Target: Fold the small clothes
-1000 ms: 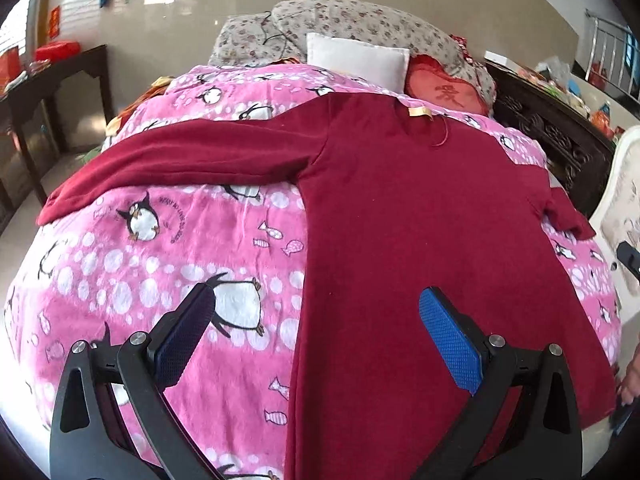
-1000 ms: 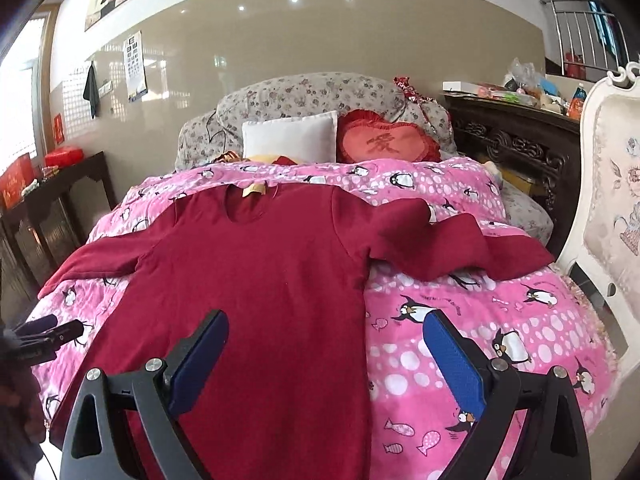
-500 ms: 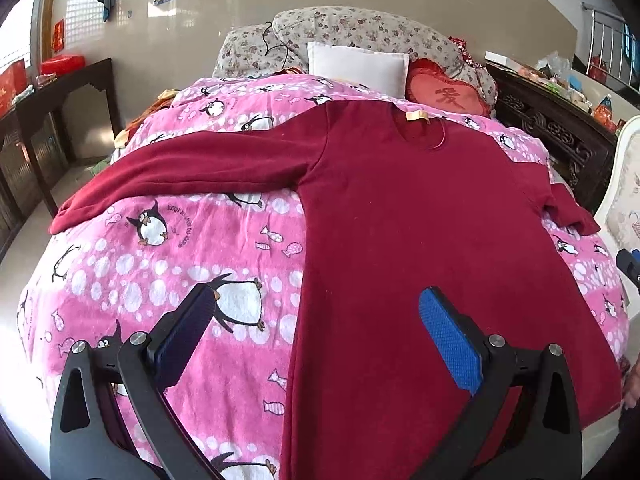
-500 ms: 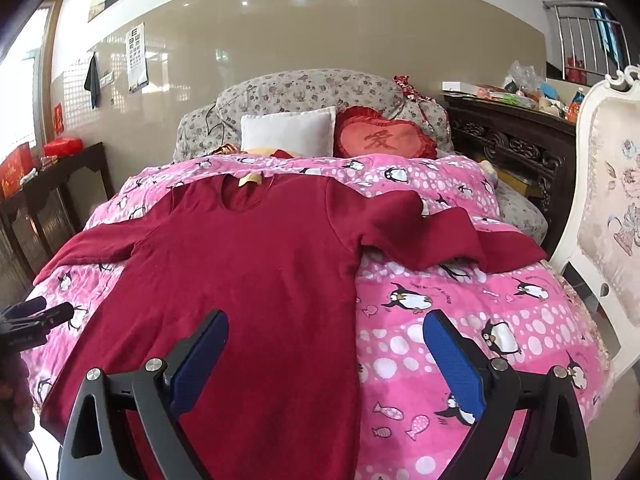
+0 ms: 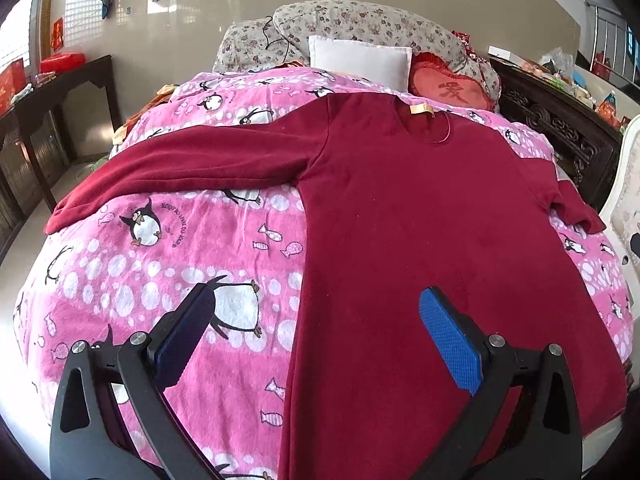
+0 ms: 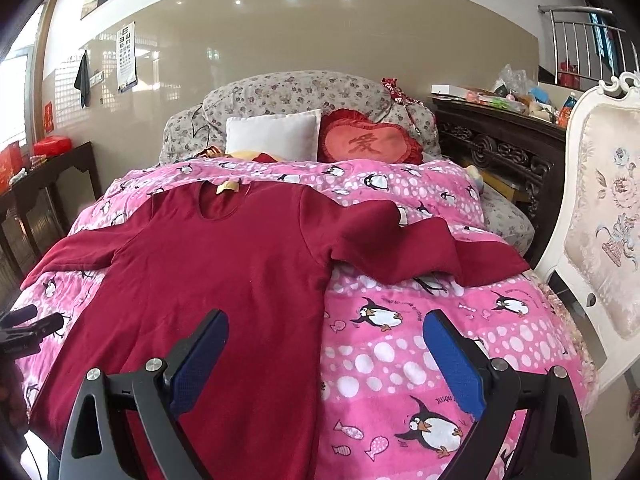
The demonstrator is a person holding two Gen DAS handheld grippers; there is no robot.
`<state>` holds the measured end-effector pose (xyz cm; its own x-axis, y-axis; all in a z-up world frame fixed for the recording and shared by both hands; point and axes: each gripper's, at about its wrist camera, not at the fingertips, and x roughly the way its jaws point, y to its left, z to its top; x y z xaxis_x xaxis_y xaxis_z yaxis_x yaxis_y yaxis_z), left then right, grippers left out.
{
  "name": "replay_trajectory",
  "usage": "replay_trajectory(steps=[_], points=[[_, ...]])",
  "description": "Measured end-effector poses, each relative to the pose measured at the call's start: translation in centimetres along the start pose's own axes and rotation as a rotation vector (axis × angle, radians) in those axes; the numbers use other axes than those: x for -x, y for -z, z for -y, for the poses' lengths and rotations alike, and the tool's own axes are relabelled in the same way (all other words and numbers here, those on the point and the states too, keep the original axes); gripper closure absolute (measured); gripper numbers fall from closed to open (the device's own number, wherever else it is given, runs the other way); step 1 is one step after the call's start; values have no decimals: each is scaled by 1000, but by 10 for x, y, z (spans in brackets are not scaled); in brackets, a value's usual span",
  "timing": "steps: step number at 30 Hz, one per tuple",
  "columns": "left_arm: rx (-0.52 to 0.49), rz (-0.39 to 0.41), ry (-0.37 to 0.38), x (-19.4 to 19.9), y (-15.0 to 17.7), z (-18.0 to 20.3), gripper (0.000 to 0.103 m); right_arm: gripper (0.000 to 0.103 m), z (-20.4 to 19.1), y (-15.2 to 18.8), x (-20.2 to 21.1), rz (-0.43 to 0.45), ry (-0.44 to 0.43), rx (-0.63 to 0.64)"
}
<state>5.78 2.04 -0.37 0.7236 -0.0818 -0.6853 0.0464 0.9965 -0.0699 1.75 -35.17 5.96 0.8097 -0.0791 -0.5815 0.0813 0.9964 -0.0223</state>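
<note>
A dark red long-sleeved shirt (image 5: 400,216) lies flat on the pink penguin blanket (image 5: 160,264), neck towards the pillows, both sleeves spread out. It also shows in the right wrist view (image 6: 224,264). My left gripper (image 5: 316,320) is open and empty, held above the shirt's left lower side edge. My right gripper (image 6: 326,344) is open and empty, held above the shirt's right lower side edge. The right sleeve (image 6: 420,248) is slightly rumpled. The left gripper's tip (image 6: 28,322) shows at the left edge of the right wrist view.
A white pillow (image 6: 272,134), a red heart cushion (image 6: 370,144) and a floral bolster (image 6: 296,92) sit at the bed's head. A dark carved cabinet (image 6: 500,148) and a white chair (image 6: 600,240) stand on the right. A dark side table (image 5: 52,96) stands on the left.
Both grippers have drawn back and risen from the shirt, so more of the bed and wall shows. The shirt has not moved. Both stay open.
</note>
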Motion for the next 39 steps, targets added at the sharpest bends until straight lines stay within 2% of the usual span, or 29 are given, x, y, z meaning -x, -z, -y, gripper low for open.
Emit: replay_trajectory(steps=[9, 15, 19, 26, 30, 36, 39], points=[[26, -3, 3, -4, -5, -12, 1, 6, -8, -12, -5, 8, 13, 16], [31, 24, 10, -3, -15, -16, 1, 6, 7, -23, 4, 17, 49, -2], [20, 15, 3, -14, -19, -18, 0, 6, 11, -26, 5, 7, 25, -17], [-1, 11, -17, -32, -33, -21, 0, 6, -14, -29, -32, -37, -64, -100], [12, 14, -48, -43, -41, -30, 0, 6, -29, -32, -60, -48, -78, -99], [43, -25, -61, -66, -26, -40, 0, 6, -35, -10, -93, -35, 69, 6], [42, -60, -65, -77, -19, -40, 1, 7, -24, 3, -107, -63, 62, -27]])
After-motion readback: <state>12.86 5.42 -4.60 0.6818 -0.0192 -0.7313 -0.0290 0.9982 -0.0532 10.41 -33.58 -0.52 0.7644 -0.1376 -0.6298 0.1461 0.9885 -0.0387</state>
